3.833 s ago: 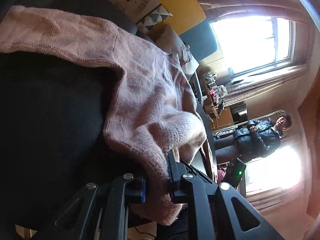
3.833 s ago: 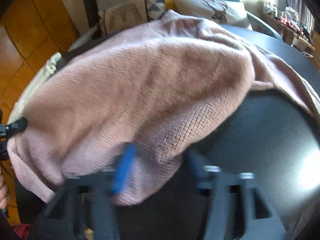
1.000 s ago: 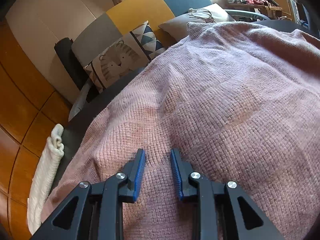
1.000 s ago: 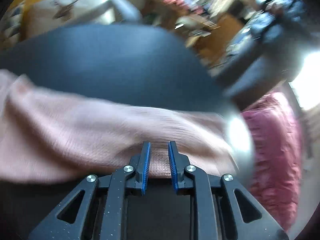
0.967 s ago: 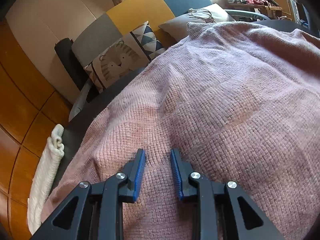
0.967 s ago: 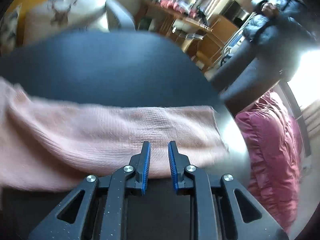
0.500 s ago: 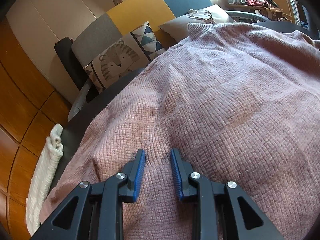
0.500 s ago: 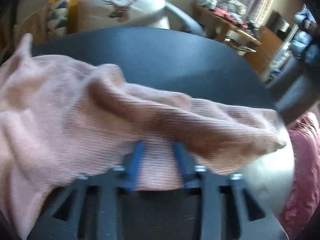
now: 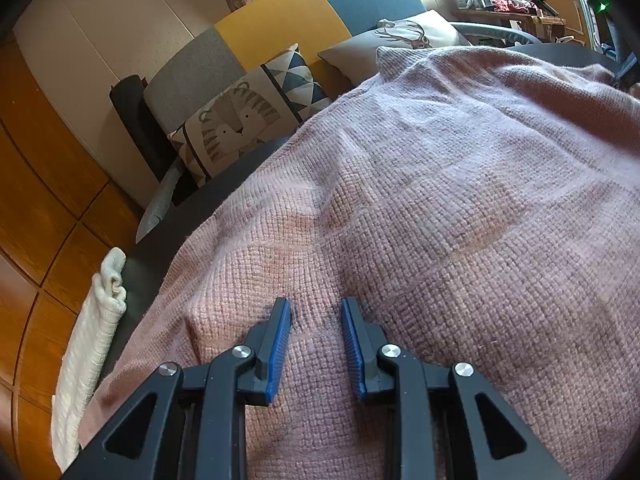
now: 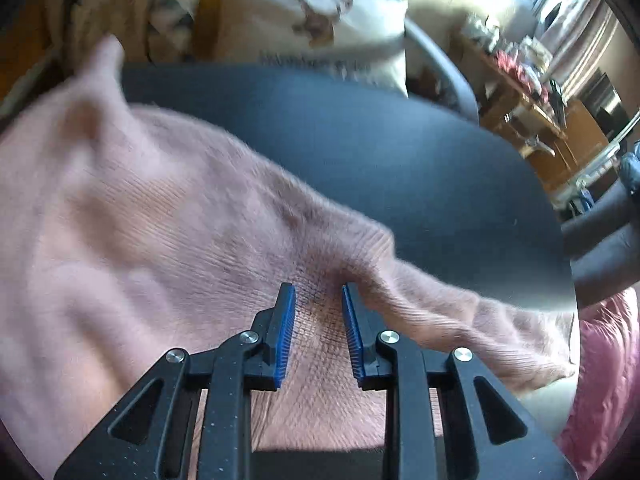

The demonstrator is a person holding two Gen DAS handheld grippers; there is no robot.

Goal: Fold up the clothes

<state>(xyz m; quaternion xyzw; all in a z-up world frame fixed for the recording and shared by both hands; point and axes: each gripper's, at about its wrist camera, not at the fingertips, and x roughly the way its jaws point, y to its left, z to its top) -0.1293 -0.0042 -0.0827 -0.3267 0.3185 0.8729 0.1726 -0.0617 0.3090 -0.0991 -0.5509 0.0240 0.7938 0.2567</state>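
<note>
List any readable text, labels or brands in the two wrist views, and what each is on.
No text can be read in either view.
Deer-print cushion: a dark line along its lower edge may be lettering, too blurred to read.
Tiger cushion: picture only.
Pink knit sweater, left gripper, right gripper: no labels show.

Blurring across pink sweater [image 10: 132, 216] in the right wrist view; covering most of dark table [image 9: 168, 236] beneath; running past the frame edges.

Both wrist cameras look forward, close over the shared pink sweater [image 9: 420, 200] toward the sofa [image 9: 280, 28].
</note>
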